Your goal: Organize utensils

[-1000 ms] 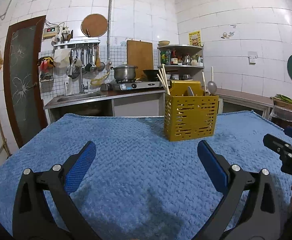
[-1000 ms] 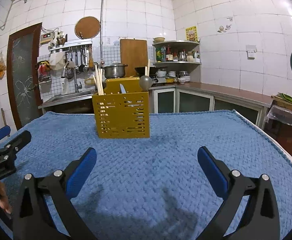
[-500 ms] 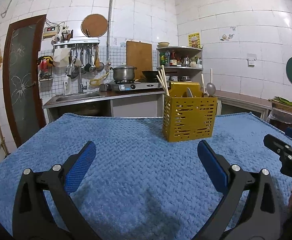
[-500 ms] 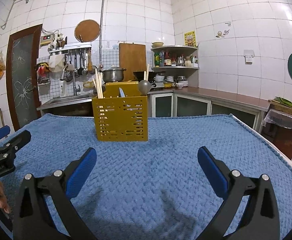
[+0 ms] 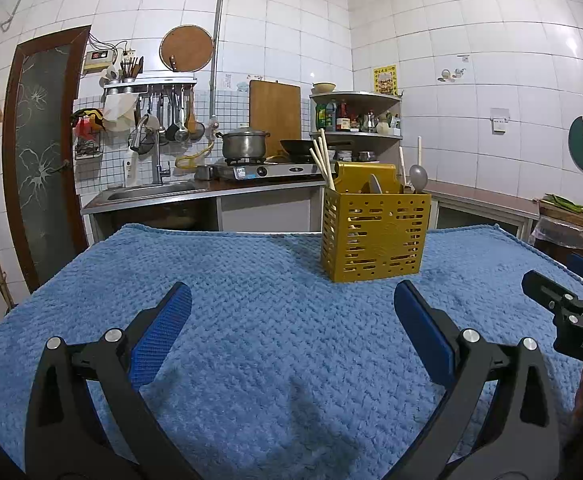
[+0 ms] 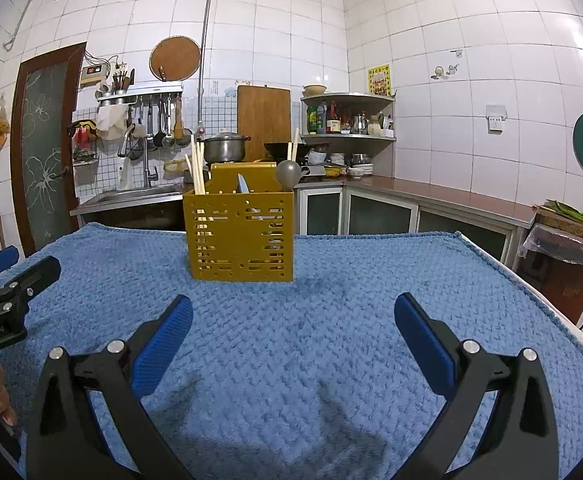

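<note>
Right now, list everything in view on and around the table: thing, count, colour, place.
utensil caddy: one, yellow, upright on the towel, far centre.
chopsticks: several, pale, standing in the caddy's left end.
knife: one, pale blade, caddy's middle.
spoon: one, grey, caddy's right end.
towel: one, blue, covering the table.
pot: one, steel, on the stove behind.
cutting board: one, wooden, leaning on the wall.
left claw: open, empty, over the towel.
right claw: open, empty, over the towel.
</note>
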A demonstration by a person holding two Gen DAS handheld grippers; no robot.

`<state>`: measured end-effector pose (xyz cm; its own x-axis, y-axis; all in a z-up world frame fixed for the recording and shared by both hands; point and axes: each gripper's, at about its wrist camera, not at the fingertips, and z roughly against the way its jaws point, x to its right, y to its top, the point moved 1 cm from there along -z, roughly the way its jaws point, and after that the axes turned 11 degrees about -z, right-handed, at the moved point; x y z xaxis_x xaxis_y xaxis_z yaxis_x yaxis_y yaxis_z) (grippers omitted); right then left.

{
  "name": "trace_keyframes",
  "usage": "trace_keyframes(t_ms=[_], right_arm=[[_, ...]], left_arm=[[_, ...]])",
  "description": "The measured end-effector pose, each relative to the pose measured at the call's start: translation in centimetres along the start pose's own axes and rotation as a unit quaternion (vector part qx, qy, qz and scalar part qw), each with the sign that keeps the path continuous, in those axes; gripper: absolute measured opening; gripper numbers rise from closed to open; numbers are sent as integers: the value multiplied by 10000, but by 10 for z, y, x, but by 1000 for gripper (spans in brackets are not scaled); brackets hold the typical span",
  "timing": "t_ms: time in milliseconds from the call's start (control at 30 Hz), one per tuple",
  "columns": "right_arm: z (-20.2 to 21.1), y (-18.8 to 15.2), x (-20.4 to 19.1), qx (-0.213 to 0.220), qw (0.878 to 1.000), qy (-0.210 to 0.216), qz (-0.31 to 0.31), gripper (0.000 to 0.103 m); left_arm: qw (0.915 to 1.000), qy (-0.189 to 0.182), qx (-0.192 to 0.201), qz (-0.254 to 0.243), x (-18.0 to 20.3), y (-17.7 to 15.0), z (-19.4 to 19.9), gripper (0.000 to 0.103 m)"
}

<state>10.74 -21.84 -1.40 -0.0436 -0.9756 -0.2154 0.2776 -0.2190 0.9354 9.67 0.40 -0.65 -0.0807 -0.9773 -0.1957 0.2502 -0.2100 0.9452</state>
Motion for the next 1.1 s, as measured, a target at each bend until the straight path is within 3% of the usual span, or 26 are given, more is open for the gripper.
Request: trace_keyframes(t_ms=[1100], right_arm=[[3, -2, -2, 87, 9999, 62, 60, 98]], left_arm=[[10000, -56, -23, -23, 3, -1, -4, 98]])
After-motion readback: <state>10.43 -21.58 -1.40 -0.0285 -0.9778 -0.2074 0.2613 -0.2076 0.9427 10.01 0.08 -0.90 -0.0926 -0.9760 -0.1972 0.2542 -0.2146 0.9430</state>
